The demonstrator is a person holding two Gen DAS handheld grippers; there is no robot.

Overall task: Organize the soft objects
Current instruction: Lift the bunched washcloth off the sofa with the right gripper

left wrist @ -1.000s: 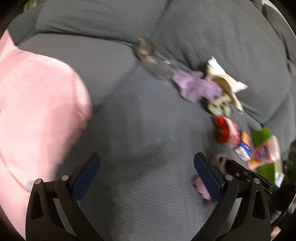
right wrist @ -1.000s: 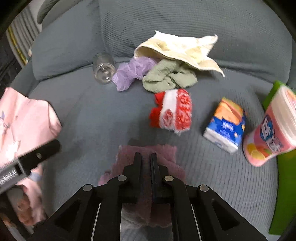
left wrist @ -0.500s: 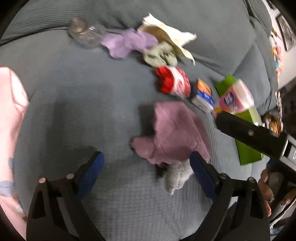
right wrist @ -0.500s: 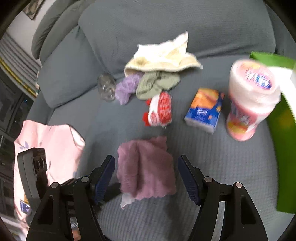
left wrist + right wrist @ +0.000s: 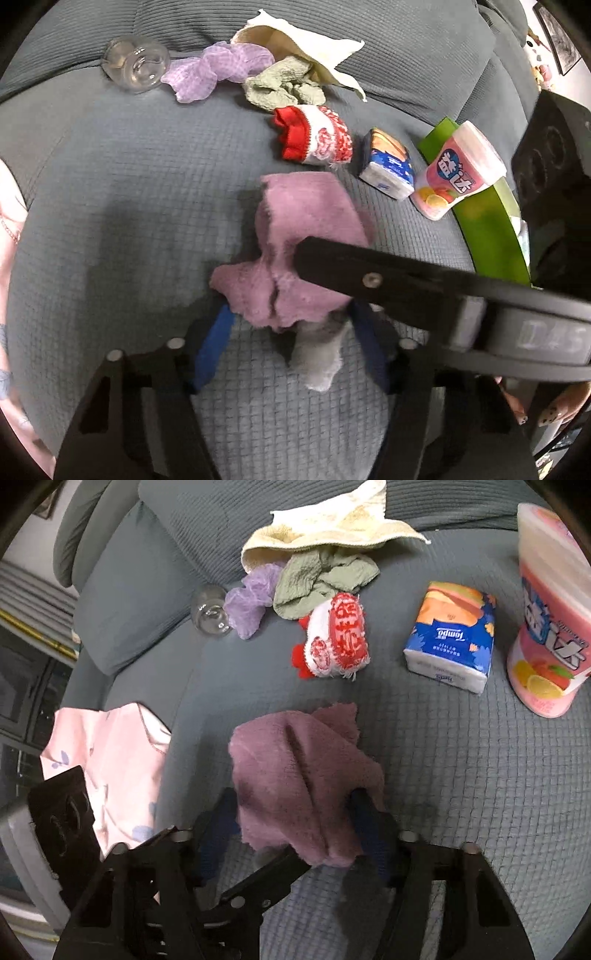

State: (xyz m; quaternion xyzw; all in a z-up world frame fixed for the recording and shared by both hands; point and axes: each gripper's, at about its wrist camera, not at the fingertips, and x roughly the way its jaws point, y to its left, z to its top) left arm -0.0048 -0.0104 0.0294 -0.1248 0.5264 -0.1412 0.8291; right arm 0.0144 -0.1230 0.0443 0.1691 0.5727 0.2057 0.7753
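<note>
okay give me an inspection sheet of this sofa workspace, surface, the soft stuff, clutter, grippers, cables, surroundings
Surface: grey sofa seat, textured fabric.
Job's things: mauve cloth crumpled at centre front; red and white cloth; green cloth; lilac cloth; cream towel against the backrest; pink garment on the left.
Clutter: glass jar on its side; tissue pack; pink tub.
Grippers: left gripper and right gripper, jaws open either side of the mauve cloth.
Cables: nothing seen.
Surroundings: green box beside the tub.
</note>
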